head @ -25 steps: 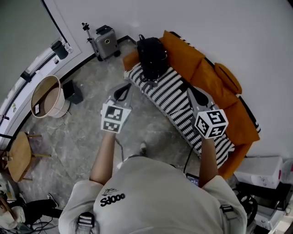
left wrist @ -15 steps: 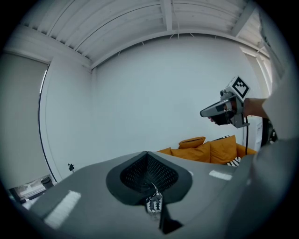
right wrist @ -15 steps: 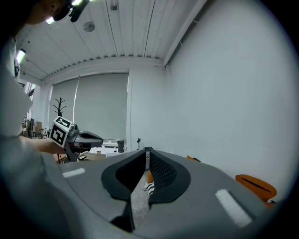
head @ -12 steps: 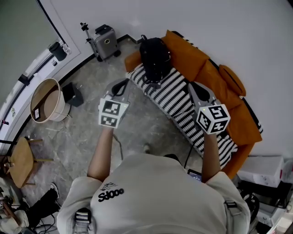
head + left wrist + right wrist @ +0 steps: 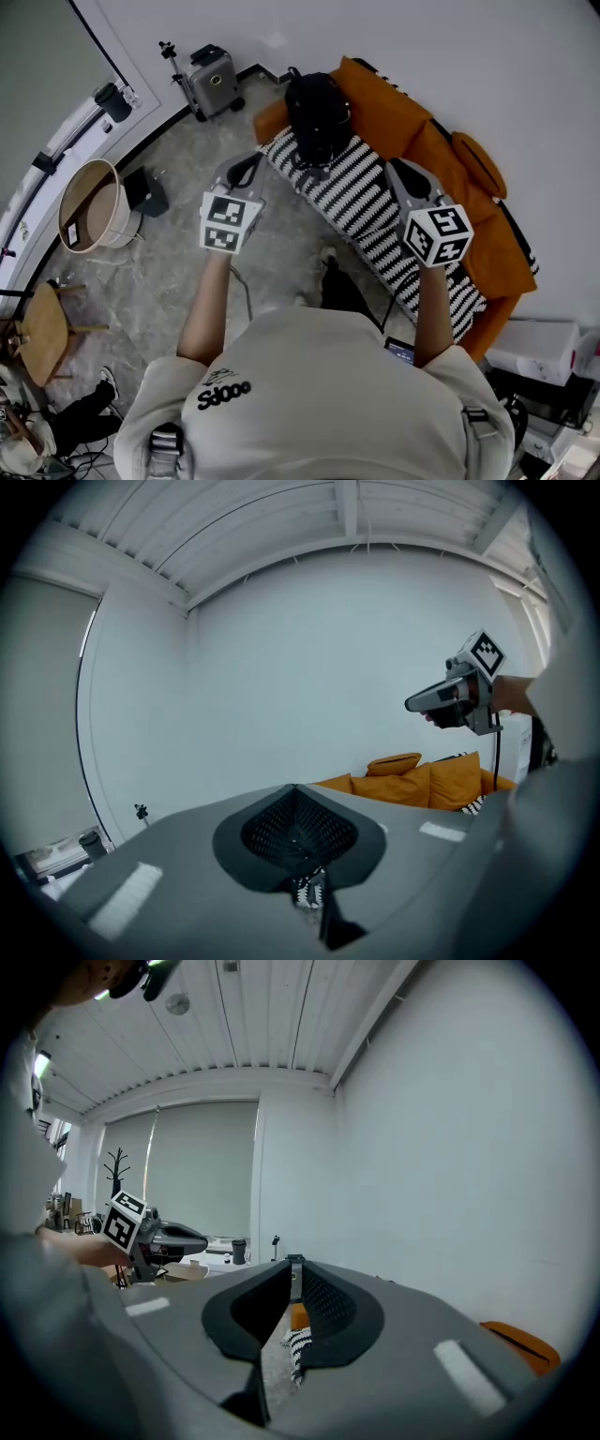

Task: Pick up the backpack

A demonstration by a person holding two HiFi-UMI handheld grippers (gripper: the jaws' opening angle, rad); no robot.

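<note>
The black backpack (image 5: 317, 117) stands upright on the left end of the orange sofa (image 5: 412, 141), partly on a black-and-white striped blanket (image 5: 366, 202). My left gripper (image 5: 246, 172) is held out over the floor short of the sofa's left end, jaws shut and empty. My right gripper (image 5: 401, 175) hovers over the blanket, right of the backpack; its jaws have just been opening to a narrow slit, with nothing between them. Neither touches the backpack. The right gripper (image 5: 448, 700) shows in the left gripper view, and the left gripper (image 5: 161, 1237) in the right gripper view.
A grey suitcase (image 5: 214, 79) stands by the wall left of the sofa. A round basket (image 5: 89, 199), a small black box (image 5: 148, 189) and a wooden stool (image 5: 37, 326) sit on the stone floor at left. A white box (image 5: 539, 349) lies past the sofa's right end.
The person has stepped toward the sofa, one foot now forward. Both grippers have moved closer to the backpack, held level.
</note>
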